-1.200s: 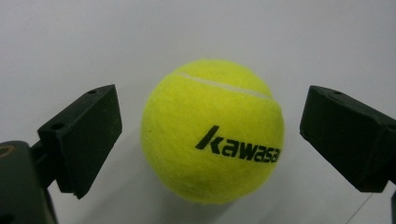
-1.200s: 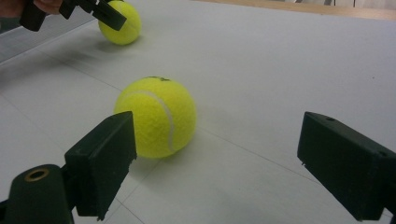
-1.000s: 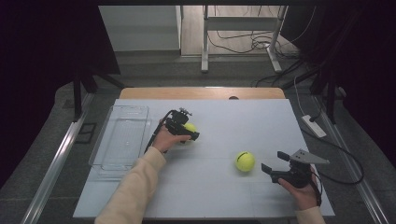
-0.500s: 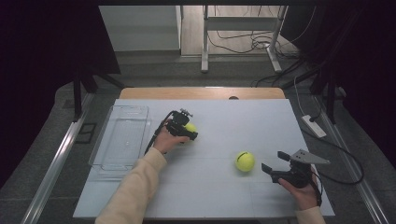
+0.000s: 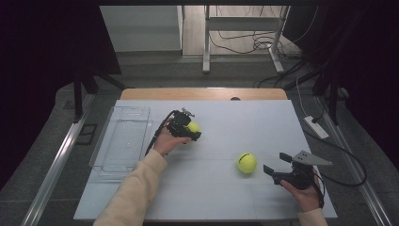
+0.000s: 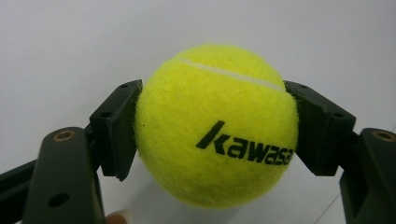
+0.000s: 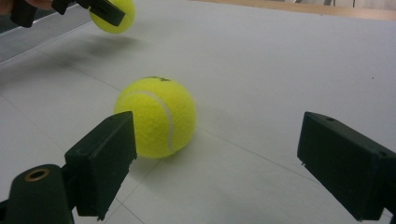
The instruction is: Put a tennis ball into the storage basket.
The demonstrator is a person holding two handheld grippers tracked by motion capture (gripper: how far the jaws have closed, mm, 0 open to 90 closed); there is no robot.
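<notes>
Sitting between both pads of the left tongs (image 5: 192, 132), one ball (image 6: 217, 123) is gripped near the middle of the desk (image 5: 244, 117), beside a clear tray (image 5: 123, 141). The second ball (image 5: 246, 163) lies free before the right tongs (image 5: 276, 163), which stand wide.

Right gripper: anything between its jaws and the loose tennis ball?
Nothing visible. The right gripper is open, jaws wide, and the loose tennis ball rests on bare table just ahead, toward the left jaw. The other ball sits far off in the left gripper.
</notes>
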